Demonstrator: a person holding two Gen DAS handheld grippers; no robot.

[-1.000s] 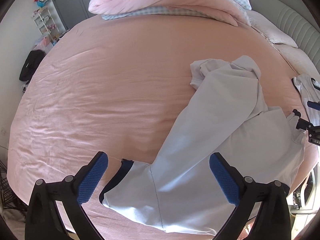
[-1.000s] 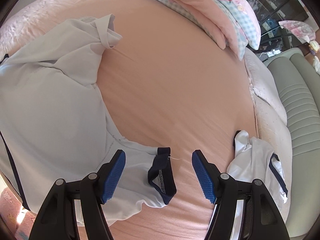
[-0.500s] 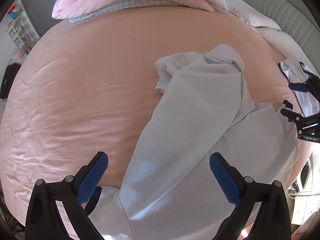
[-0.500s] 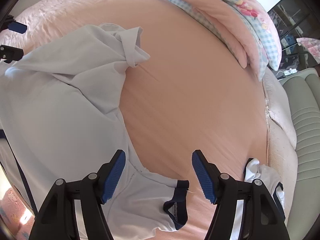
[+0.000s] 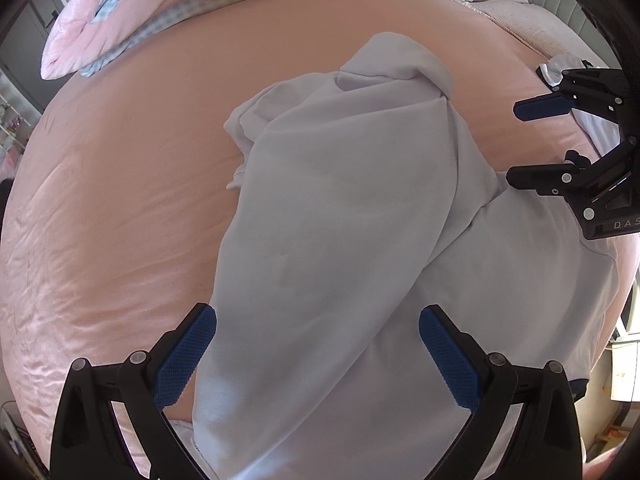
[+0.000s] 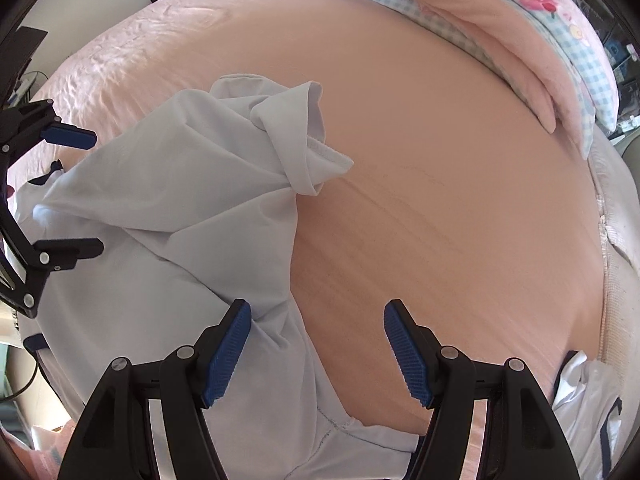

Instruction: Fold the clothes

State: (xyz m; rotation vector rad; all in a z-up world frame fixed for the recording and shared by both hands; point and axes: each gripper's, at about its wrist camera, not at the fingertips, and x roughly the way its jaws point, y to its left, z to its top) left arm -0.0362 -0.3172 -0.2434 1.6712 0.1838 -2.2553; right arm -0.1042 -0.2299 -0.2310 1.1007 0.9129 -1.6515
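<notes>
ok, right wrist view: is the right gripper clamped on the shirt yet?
No: the right gripper stands open above the pale shirt, with pink sheet showing between its blue pads and nothing pinched.

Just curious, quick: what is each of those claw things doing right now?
Left gripper: open, holding nothing, above the pale grey crumpled shirt.
Right gripper: open, holding nothing.

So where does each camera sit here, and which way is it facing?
Left wrist: on the left gripper, looking steeply down at the shirt on the bed; the open right gripper shows at right.
Right wrist: on the right gripper, looking down at the shirt's edge; the left gripper shows at left.
Shared: shirt, bed, quilt.
</notes>
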